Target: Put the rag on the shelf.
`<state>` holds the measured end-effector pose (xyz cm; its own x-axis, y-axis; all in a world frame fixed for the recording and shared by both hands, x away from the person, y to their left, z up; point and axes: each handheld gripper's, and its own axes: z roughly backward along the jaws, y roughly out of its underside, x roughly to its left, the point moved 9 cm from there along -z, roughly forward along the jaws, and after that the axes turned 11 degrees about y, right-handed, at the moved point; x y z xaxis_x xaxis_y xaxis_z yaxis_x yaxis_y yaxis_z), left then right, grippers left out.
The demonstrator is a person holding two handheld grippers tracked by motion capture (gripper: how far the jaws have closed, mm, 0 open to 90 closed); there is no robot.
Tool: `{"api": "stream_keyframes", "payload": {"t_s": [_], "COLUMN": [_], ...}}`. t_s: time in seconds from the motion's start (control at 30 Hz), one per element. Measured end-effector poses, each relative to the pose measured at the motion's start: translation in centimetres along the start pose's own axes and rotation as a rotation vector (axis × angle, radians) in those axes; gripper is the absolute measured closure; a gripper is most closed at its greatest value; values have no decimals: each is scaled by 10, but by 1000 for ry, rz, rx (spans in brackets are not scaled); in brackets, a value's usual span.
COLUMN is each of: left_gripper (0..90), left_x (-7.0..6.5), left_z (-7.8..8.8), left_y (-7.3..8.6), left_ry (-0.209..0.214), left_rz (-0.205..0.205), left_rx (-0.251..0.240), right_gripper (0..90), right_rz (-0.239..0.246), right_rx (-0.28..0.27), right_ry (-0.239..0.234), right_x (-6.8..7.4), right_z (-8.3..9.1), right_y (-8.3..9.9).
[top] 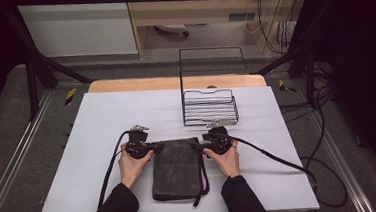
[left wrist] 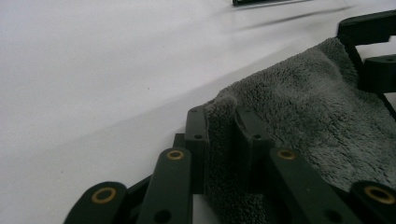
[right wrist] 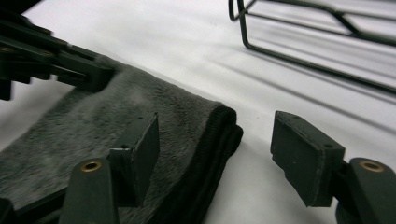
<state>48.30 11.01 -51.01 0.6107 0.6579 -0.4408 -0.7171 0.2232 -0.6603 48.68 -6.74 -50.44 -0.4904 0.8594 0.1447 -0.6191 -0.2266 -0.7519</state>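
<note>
A dark grey folded towel [top: 176, 169] lies flat on the white table [top: 92, 132], near the front edge. My left gripper [top: 156, 147] is at its far left corner. In the left gripper view the jaws [left wrist: 224, 116] pinch a raised fold of the towel [left wrist: 303, 107] between their pads. My right gripper [top: 200, 145] is at the far right corner. In the right gripper view it [right wrist: 215, 135] stands open, with the towel's folded corner [right wrist: 93, 121] between the pads and untouched by the right pad. A purple strip [top: 204, 177] runs along the towel's right edge.
A black wire rack [top: 209, 107] stands just behind the right gripper, close in the right gripper view [right wrist: 317, 37]. Black cables [top: 280, 157] trail from both grippers across the table. A person's hands and dark sleeves come in from the front edge.
</note>
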Motion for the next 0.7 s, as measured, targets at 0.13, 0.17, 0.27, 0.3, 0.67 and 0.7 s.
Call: {"api": "stream_keyframes", "payload": {"t_s": [0.13,0.17,0.27,0.3,0.67,0.7], "left_gripper": [772,772,771,770,776,778], "left_x": [1,1,0,0,0,0], "left_z": [0,-1,-1,-1,0,0], "left_y": [0,0,1,1,0,0], "left_ry": [4,1,-7,-8,5,9], "left_rz": [-11,-17,-30,-33,-38,-36], "left_rx": [5,5,8,8,9,7], "right_gripper": [442,474,553,569,738,750], "right_rz": [8,3,-3,-3,-82,-87], "right_rx": [19,25,40,44,125,130], "right_ry": [6,-2,-34,-41,-105,-109], "right_x": [-3,-2,0,0,3,3], "right_z": [-8,-9,-10,-10,-9,-8], "right_y": [3,4,4,4,5,5]}}
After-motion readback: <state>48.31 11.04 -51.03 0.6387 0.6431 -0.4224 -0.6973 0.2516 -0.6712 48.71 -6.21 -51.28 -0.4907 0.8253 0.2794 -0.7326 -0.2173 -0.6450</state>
